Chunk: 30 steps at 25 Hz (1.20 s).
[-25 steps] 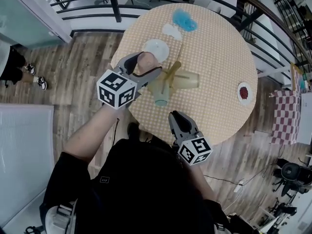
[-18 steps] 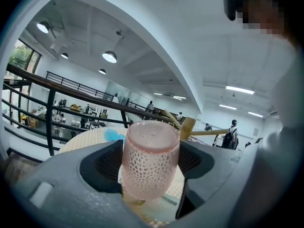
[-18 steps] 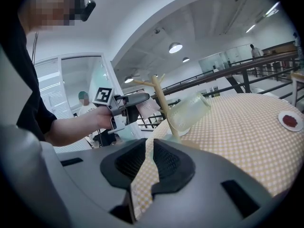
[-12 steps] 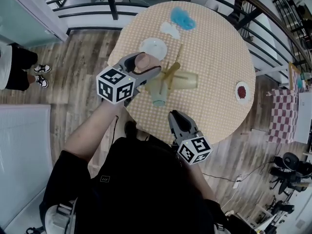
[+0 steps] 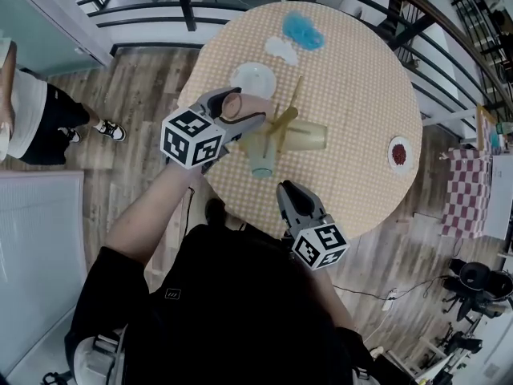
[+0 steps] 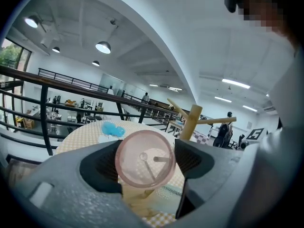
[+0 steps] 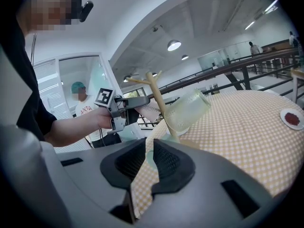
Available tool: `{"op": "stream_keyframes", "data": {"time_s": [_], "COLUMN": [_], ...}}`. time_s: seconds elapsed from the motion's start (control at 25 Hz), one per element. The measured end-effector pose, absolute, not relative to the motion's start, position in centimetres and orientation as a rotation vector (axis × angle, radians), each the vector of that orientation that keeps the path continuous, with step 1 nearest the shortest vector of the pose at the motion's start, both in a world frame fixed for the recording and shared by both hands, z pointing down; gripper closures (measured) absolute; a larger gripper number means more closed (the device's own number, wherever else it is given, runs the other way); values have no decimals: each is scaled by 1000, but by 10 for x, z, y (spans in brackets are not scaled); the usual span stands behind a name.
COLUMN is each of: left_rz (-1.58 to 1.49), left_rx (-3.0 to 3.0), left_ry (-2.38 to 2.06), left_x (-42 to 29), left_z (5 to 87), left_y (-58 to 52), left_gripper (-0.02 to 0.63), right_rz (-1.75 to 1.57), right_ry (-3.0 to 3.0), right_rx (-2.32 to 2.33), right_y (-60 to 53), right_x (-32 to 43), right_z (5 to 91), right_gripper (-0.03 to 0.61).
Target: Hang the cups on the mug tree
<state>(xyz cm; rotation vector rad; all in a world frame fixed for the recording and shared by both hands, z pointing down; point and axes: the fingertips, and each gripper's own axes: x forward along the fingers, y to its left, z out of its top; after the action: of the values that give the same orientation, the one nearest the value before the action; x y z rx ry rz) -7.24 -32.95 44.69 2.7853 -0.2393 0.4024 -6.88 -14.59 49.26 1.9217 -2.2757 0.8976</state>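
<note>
A wooden mug tree (image 5: 282,119) stands on the round checkered table (image 5: 361,70). A pale green cup (image 5: 307,135) hangs on its right side and a teal cup (image 5: 262,163) on its near side. My left gripper (image 5: 244,111) is shut on a pink cup (image 5: 234,103), held just left of the tree. In the left gripper view the pink cup (image 6: 142,151) sits between the jaws of the left gripper (image 6: 146,161), with the tree (image 6: 190,122) just beyond to the right. My right gripper (image 5: 287,192) hangs at the table's near edge, shut and empty. The right gripper view shows the tree (image 7: 156,96) and green cup (image 7: 187,110).
A white plate (image 5: 253,79), a blue crumpled thing (image 5: 302,32) and a white one (image 5: 280,49) lie on the far side. A small dish with something red (image 5: 401,152) sits at the right. A railing runs behind the table. A person (image 5: 24,111) stands at the left.
My left gripper has carried the pink cup slightly right, closer to the tree. The person at the left edge has stepped further into view. The right gripper has stayed put.
</note>
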Motion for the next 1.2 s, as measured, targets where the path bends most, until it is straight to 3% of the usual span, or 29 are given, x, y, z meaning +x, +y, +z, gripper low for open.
{"op": "stream_keyframes", "data": {"time_s": [1.2], "left_rz": [1060], "left_rx": [3103], "left_ry": [517], "left_x": [-66], "left_z": [487], "left_y": [-306], "left_gripper": [270], "right_rz": [931], "right_ry": [-2219], "right_rx": [1969], "right_y": [-153], "right_x": [-53], "right_z": [497], "right_gripper": [518]}}
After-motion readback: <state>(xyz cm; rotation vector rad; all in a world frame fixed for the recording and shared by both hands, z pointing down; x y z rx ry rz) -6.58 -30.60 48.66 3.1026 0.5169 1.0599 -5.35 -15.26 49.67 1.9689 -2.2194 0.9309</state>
